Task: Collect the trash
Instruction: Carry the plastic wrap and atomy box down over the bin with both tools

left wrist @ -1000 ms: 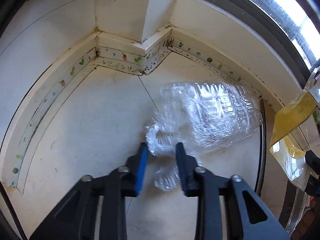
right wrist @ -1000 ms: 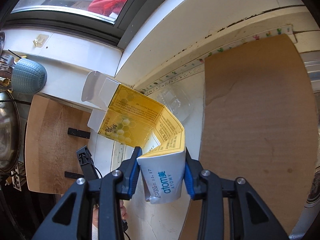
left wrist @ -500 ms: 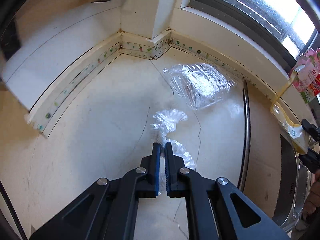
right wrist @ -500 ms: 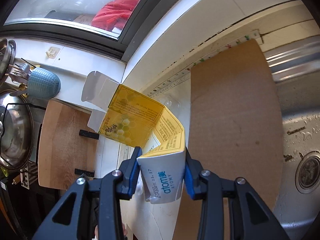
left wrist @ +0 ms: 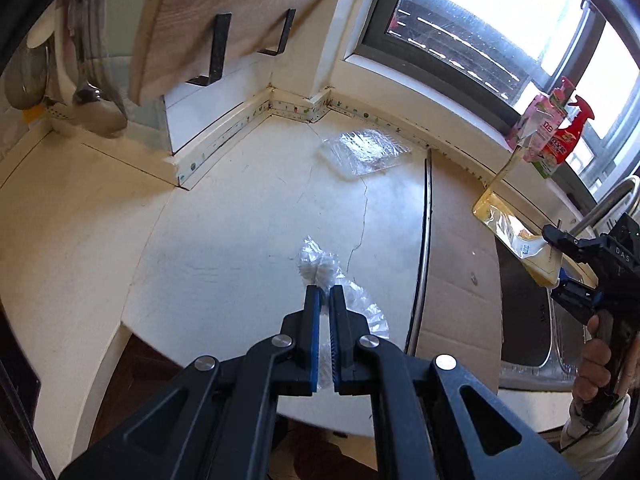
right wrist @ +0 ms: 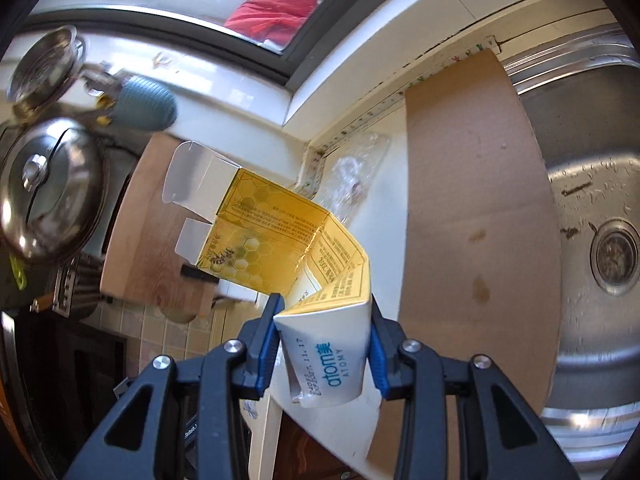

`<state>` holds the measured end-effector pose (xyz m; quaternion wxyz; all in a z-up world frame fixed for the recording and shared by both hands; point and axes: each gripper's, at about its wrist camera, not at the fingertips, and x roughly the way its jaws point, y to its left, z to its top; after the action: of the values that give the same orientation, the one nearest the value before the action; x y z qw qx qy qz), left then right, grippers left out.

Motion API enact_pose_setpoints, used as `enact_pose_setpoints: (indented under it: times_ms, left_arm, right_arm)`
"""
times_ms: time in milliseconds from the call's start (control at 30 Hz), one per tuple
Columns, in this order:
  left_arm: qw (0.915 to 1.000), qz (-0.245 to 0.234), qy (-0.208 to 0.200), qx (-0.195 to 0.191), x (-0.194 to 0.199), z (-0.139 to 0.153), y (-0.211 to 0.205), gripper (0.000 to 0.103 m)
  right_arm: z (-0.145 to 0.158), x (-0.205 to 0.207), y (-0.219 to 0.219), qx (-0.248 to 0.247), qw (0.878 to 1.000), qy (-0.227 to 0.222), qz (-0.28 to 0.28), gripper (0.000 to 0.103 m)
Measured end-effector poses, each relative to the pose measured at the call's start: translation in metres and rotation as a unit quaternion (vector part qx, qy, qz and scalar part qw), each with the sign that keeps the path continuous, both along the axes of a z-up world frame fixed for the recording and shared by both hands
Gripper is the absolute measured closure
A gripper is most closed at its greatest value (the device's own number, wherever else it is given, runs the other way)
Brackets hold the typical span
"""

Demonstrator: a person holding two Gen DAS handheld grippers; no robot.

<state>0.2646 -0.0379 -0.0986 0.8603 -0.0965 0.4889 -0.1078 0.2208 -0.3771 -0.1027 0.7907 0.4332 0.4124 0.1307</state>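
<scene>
Your left gripper (left wrist: 325,292) has its jaws pinched nearly together on a crumpled clear plastic wrapper (left wrist: 320,266); the film bunches out beyond the tips and trails down to the right of the jaws, above the pale counter (left wrist: 224,240). Farther off on that counter, near the corner under the window (left wrist: 492,28), a clear plastic tray (left wrist: 364,150) lies flat, well apart from the wrapper.

Your right gripper (right wrist: 323,312) holds a flattened yellow carton (right wrist: 272,236) by its white end, the jaws at a middling width and pressed against both sides of it. The carton's open white flaps point away from you. In the left wrist view this gripper and carton show at the right edge, with your hand (left wrist: 596,364) on the handle.

A sheet of brown cardboard (right wrist: 472,200) lies on the counter, between the pale surface and the steel sink (right wrist: 592,184). Pink and red bottles (left wrist: 554,128) stand on the window sill. To the left in the right wrist view, a wooden board (right wrist: 144,240) and a lidded steel pot (right wrist: 44,188) appear, blurred.
</scene>
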Motion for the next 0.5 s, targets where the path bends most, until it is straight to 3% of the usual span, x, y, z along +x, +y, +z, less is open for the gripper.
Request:
enact_pose_setpoints:
  times_ms: [233, 500]
  left_arm:
    - [0.9997, -0.022, -0.010, -0.010, -0.076, 0.008, 0.038, 0.100]
    - [0.9984, -0.052, 0.000, -0.024, -0.162, -0.007, 0.078, 0.100]
  right_arm:
    - [0.016, -0.084, 0.080, -0.032, 0.999, 0.005, 0.026, 0.065]
    - [-0.001, -0.163, 0.160, -0.082, 0.994, 0.035, 0.062, 0.065]
